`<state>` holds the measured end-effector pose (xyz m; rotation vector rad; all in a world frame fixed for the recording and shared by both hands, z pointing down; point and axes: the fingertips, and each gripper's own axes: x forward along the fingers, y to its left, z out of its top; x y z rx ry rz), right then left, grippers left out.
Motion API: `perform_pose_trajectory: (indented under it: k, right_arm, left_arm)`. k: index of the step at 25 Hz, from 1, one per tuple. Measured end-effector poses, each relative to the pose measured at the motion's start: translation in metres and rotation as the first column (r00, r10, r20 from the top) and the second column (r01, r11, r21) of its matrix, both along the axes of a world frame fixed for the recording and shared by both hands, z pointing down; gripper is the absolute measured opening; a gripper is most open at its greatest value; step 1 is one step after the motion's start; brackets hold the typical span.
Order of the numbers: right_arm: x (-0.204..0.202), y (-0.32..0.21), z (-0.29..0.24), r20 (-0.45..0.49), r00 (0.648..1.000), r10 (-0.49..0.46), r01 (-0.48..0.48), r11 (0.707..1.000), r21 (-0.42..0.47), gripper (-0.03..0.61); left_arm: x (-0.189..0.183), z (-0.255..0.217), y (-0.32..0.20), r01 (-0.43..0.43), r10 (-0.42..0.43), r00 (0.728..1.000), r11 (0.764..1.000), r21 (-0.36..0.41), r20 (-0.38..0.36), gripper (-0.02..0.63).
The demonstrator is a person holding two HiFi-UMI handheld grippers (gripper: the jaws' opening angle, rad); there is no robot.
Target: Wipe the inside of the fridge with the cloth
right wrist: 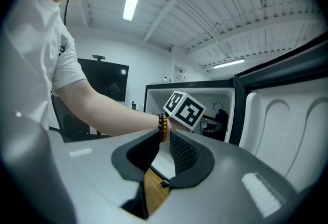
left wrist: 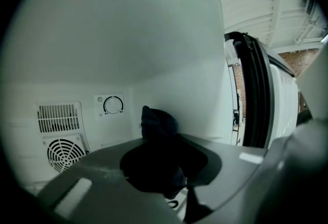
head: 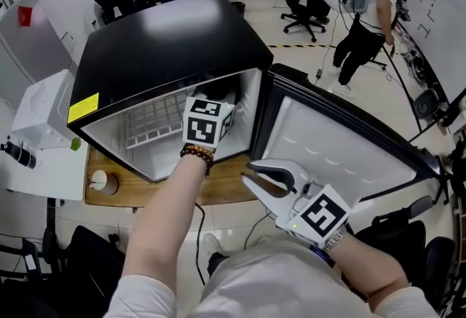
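The small black fridge (head: pixel 167 44) stands open on a wooden table, its door (head: pixel 342 153) swung out to the right. My left gripper (head: pixel 207 120) reaches into the white interior, where its jaws are hidden in the head view. In the left gripper view, the left gripper (left wrist: pixel 164 166) is shut on a dark blue cloth (left wrist: pixel 159 128). The cloth bunches against the inner wall near the back right corner. My right gripper (head: pixel 251 172) hovers outside, in front of the door's lower edge. The right gripper (right wrist: pixel 164 148) has its jaws slightly apart and holds nothing.
A thermostat dial (left wrist: pixel 113 105) and a fan vent (left wrist: pixel 62 152) sit on the fridge's back wall. A white wire shelf (head: pixel 153 120) lies inside. A white cup (head: pixel 98 180) stands on the table (head: pixel 218 191). A white appliance (head: pixel 44 109) is at left. People and office chairs are behind.
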<state>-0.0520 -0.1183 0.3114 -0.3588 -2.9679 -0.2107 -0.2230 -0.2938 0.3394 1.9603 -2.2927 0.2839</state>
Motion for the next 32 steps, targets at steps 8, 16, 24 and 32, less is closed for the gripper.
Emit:
perform_pose_trajectory:
  k: [8, 16, 24, 32]
  right_arm:
    - [0.008, 0.008, -0.002, 0.001, 1.0, -0.015, 0.015, 1.0, 0.009, 0.064]
    - [0.016, 0.011, 0.0, 0.001, 1.0, -0.027, 0.027, 1.0, 0.002, 0.064]
    - [0.025, 0.012, 0.0, 0.005, 1.0, -0.031, 0.031, 1.0, 0.001, 0.064]
    - [0.035, 0.009, 0.004, -0.008, 0.999, -0.036, 0.036, 0.999, -0.021, 0.064]
  left_arm:
    - [0.026, -0.006, 0.013, -0.044, 0.044, 0.999, 0.999, 0.018, 0.011, 0.058]
    - [0.048, -0.013, 0.023, -0.083, 0.082, 0.996, 0.996, 0.027, 0.028, 0.057]
    - [0.064, -0.018, 0.033, -0.122, 0.121, 0.992, 0.991, 0.048, 0.035, 0.057]
    - [0.081, -0.023, 0.042, -0.177, 0.174, 0.984, 0.981, 0.074, 0.043, 0.055]
